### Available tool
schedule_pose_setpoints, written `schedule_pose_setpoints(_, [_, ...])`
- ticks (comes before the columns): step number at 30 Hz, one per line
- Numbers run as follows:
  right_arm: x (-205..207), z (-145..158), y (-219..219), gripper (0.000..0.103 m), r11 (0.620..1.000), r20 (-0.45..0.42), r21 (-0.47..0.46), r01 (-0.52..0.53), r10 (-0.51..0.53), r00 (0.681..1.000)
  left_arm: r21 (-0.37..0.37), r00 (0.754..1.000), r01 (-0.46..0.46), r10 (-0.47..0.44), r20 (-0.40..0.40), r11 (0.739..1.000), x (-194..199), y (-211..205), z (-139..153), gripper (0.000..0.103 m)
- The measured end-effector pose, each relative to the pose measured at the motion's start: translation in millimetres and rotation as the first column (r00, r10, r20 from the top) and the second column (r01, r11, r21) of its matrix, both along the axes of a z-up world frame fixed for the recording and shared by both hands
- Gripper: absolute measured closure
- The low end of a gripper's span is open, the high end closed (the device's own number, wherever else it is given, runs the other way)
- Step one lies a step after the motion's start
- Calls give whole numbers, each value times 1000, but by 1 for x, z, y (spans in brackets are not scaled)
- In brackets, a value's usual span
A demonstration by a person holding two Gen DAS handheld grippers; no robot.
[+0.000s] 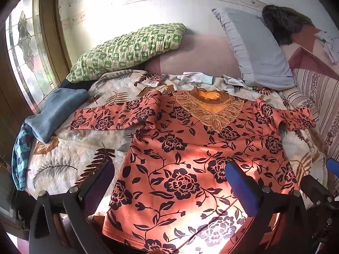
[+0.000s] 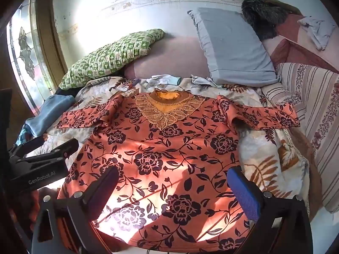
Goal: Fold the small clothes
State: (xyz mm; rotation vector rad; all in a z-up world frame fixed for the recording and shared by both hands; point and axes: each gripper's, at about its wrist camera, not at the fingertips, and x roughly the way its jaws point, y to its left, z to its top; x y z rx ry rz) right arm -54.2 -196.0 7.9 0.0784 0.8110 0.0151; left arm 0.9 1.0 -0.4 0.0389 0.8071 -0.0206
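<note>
Folding has not begun, by the look of it: the orange floral top (image 1: 190, 148) lies flat and face up on the bed's leaf-print quilt (image 1: 70, 160), its embroidered neckline (image 1: 208, 105) at the end farthest from the cameras and both sleeves stretched out sideways. One sleeve (image 1: 114, 116) reaches toward the folded blue cloth (image 1: 55, 114) beside the top; the other sleeve (image 2: 264, 114) points toward the striped bedding (image 2: 313, 114) on the opposite side. Small pale garments (image 2: 165, 79) lie just beyond the neckline, in front of the grey pillow (image 2: 233, 46).

The left gripper (image 1: 169, 188) hangs above the top's lower body with its jaws spread wide and nothing between them. The right gripper (image 2: 173, 190) hovers over the hem area, equally wide and empty. Neither touches the cloth as far as these views show.

The step in hand seems to be the approach. The next move likely calls for each gripper to pinch a sleeve end or a shoulder edge and carry it inward across the top's body, keeping the fabric smooth.
</note>
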Motion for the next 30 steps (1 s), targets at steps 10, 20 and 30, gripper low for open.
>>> schedule_pose_setpoints(10, [6, 1, 3, 0, 999, 37, -33, -7, 8, 999, 17, 1000, -8, 8, 12, 1000, 1, -2, 5, 0])
schedule_pose_setpoints(20, [7, 3, 5, 0, 999, 45, -45, -7, 9, 999, 4, 1000, -19, 19, 10, 1000, 1, 5, 2, 0])
schedule_pose_setpoints(30, [7, 5, 6, 0, 999, 53, -54, -9, 12, 999, -8, 999, -28, 28, 18, 1000, 0, 6, 5, 0])
